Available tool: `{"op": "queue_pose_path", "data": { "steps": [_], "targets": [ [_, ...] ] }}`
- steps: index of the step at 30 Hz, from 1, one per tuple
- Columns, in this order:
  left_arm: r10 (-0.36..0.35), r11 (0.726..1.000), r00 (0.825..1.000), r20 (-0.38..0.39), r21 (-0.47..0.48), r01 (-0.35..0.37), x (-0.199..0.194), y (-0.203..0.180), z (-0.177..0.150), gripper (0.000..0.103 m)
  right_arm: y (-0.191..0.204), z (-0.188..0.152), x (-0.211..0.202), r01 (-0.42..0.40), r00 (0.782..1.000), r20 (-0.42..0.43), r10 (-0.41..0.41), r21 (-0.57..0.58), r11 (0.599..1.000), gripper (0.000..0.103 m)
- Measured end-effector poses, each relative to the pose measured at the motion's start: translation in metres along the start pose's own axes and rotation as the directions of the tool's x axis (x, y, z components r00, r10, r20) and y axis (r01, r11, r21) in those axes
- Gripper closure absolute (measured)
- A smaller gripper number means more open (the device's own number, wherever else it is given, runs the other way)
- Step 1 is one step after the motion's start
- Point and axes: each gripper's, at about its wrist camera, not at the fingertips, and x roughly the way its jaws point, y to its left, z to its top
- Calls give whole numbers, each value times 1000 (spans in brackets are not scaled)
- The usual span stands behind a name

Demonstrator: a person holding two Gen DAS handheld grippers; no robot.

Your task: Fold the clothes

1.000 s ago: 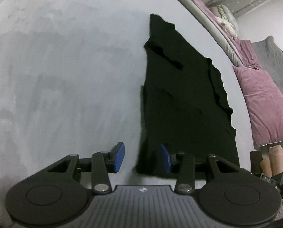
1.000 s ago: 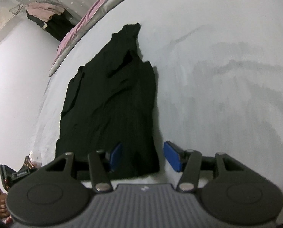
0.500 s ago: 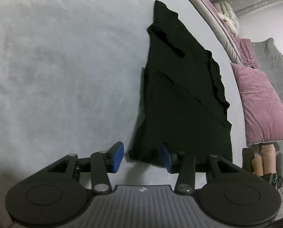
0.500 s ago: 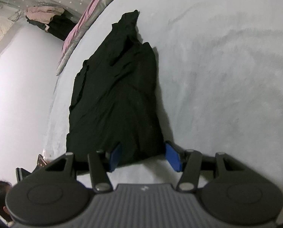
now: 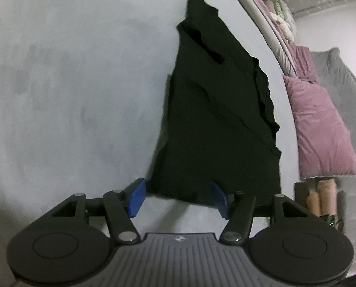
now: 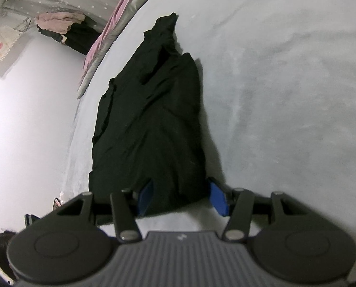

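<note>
Now spread long and narrow on the gray bed cover [image 5: 70, 83], close to its pillow-side edge: black garment [image 5: 216, 110], partly doubled over already. Left gripper [image 5: 178, 197] wide apart around one near corner, right gripper [image 6: 181, 197] wide apart around the other. Likely placed so for pinching both corners together and lifting evenly.
</note>
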Motion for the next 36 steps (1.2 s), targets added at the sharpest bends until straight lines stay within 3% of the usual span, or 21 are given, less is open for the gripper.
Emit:
{"op": "queue_pose_path", "data": {
  "steps": [5, 12, 15, 17, 18, 22, 23, 28, 36],
  "targets": [
    [-51, 992, 999, -6, -113, 50, 1, 13, -1, 45, -1, 0, 2, -10, 1000, 2, 10, 8, 1000, 52],
    [-54, 985, 996, 65, -160, 63, 4, 13, -9, 46, 0, -1, 5, -22, 1000, 14, 22, 13, 1000, 52],
    [-32, 985, 995, 96, -166, 48, 7, 12, -12, 63, 1, -2, 6, -22, 999, 26, 22, 13, 1000, 52],
    [-6, 984, 994, 105, -176, 24, 7, 15, -13, 92, 1, -3, 6, -23, 999, 36, 22, 13, 1000, 55],
    [7, 983, 994, 110, -181, 13, 8, 17, -13, 95, 1, -3, 6, -23, 999, 42, 23, 13, 1000, 61],
    [-25, 979, 993, 113, -200, 48, 7, 20, -13, 99, -3, -2, 6, -69, 997, 46, 67, 49, 996, 88],
    [-42, 977, 993, 111, -202, 64, 7, 19, -13, 99, -4, -2, 7, -82, 996, 47, 79, 60, 995, 90],
    [-154, 956, 979, 131, -229, 181, 2, 17, -11, 99, -8, 0, 6, -150, 988, 60, 144, 110, 983, 93],
    [-278, 913, 931, 235, -236, 332, -12, 6, 1, 100, 2, 15, -9, -254, 961, 144, 235, 136, 958, 93]
  ]
}}
